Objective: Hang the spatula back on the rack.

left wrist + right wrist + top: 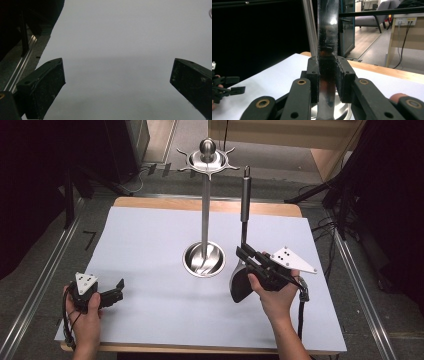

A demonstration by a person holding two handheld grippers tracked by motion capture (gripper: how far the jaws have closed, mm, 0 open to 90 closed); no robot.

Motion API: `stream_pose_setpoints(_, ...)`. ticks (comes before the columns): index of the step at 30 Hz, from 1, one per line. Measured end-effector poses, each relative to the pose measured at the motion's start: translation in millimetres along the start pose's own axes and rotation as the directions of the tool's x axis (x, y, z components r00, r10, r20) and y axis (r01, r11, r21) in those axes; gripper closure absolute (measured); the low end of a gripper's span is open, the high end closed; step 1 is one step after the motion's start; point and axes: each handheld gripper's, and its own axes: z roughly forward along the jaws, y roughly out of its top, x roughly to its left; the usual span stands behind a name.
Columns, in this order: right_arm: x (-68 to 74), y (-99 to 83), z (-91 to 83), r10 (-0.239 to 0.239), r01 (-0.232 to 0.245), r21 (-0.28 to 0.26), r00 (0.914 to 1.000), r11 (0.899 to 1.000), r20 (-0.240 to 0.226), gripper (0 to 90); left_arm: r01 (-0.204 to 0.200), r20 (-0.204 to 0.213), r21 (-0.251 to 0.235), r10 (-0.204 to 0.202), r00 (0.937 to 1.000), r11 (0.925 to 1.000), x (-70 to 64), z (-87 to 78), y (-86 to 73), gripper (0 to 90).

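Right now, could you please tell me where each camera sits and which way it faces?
High view: above the person's side, looking forward and down on the white table; both hands and tools show.
Left gripper view: on the left tool, facing bare tabletop; open jaws.
Right gripper view: on the right tool, clamping the spatula.
Shared: the stand, spatula.

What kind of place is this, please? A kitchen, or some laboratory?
Probably a lab or office workroom set up for recording, not a kitchen. The table is a white-covered board between metal rails and dark curtains, and the right gripper view shows an office chair and wall sockets.
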Motion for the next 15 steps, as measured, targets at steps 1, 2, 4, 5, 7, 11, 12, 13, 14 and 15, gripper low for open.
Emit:
stream_pose_setpoints(1,1.1,0.8,-0.3,-0.002,0.002,-0.003,1.0000,1.000,-0.002,76.5,0.000,0.000,0.000,0.000,1.0000,1.0000,0.0,0.0,0.0,0.4)
stream_pose_setpoints(2,1.1,0.8,-0.3,-0.002,0.002,-0.003,1.0000,1.000,-0.002,76.5,0.000,0.000,0.000,0.000,1.0000,1.0000,0.0,0.0,0.0,0.4)
stream_pose_setpoints(4,2.3,2.2,-0.5,-0.006,0.006,-0.003,1.0000,1.000,-0.006,76.5,0.001,0.000,0.000,-0.001,1.0000,1.0000,-0.1,-0.1,0.0,0.4)
stream_pose_setpoints(5,2.7,2.6,-0.4,-0.009,0.008,-0.006,0.9999,1.000,-0.006,76.5,0.000,0.000,0.000,0.000,1.0000,1.0000,-0.1,0.0,0.0,0.4)
stream_pose_setpoints(7,3.1,3.0,-0.2,-0.005,0.005,-0.006,0.9999,1.000,-0.009,76.5,0.001,0.000,0.000,-0.001,1.0000,1.0000,0.0,-0.1,0.0,0.4)
stream_pose_setpoints(11,4.3,3.6,-0.1,-0.010,0.010,-0.007,0.9998,1.000,-0.016,76.5,-0.003,0.001,0.000,0.003,1.0000,1.0000,0.1,-0.2,-0.1,0.4)
stream_pose_setpoints(12,4.9,3.8,-0.1,-0.010,0.010,-0.008,0.9998,1.000,-0.015,76.5,-0.002,0.001,-0.001,0.002,1.0000,1.0000,0.0,-0.2,-0.1,0.4)
stream_pose_setpoints(13,5.3,3.9,-0.1,-0.012,0.012,-0.010,0.9998,1.000,-0.015,76.5,-0.001,0.002,0.000,0.001,1.0000,1.0000,0.1,-0.2,-0.1,0.4)
stream_pose_setpoints(14,5.7,3.9,0.3,-0.010,0.010,-0.011,0.9998,1.000,-0.017,76.5,-0.001,0.000,0.002,0.001,1.0000,1.0000,0.1,-0.3,0.0,0.4)
stream_pose_setpoints(15,5.8,3.8,0.7,-0.009,0.009,-0.011,0.9998,1.000,-0.016,76.5,-0.001,0.001,0.000,0.001,1.0000,1.0000,0.2,-0.3,-0.1,0.4)
